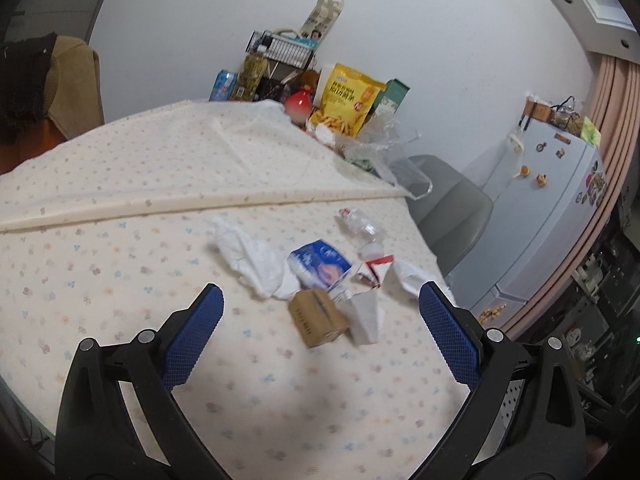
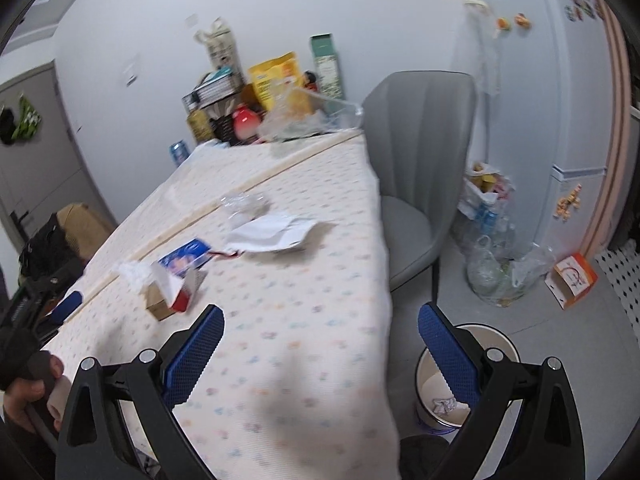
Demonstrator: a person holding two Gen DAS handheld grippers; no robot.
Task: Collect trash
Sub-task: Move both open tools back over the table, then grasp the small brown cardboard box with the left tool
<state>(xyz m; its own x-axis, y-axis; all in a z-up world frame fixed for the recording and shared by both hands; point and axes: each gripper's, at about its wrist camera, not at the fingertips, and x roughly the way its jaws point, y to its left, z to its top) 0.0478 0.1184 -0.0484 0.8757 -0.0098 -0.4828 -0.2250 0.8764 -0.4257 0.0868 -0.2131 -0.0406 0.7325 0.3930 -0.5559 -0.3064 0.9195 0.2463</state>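
Trash lies on the flowered tablecloth (image 1: 120, 280): a small brown box (image 1: 318, 316), a crumpled white tissue (image 1: 256, 256), a blue wrapper (image 1: 320, 266), a red-and-white pack (image 1: 374, 268) and a crushed clear bottle (image 1: 360, 224). My left gripper (image 1: 320, 320) hovers open just short of the brown box, with nothing between its fingers. In the right wrist view the same pile shows: brown box (image 2: 158, 304), blue wrapper (image 2: 184, 258), white paper (image 2: 272, 234). My right gripper (image 2: 320, 344) stands open over the table's near edge, above a white bin (image 2: 430, 384) on the floor.
A grey chair (image 2: 416, 152) stands at the table's far side. Groceries crowd the table's back end, among them a yellow snack bag (image 1: 348, 100). Plastic bags (image 2: 496, 264) and an orange box (image 2: 574, 280) lie on the floor by the white fridge (image 1: 548, 208). A hand (image 2: 24, 392) holds the left gripper.
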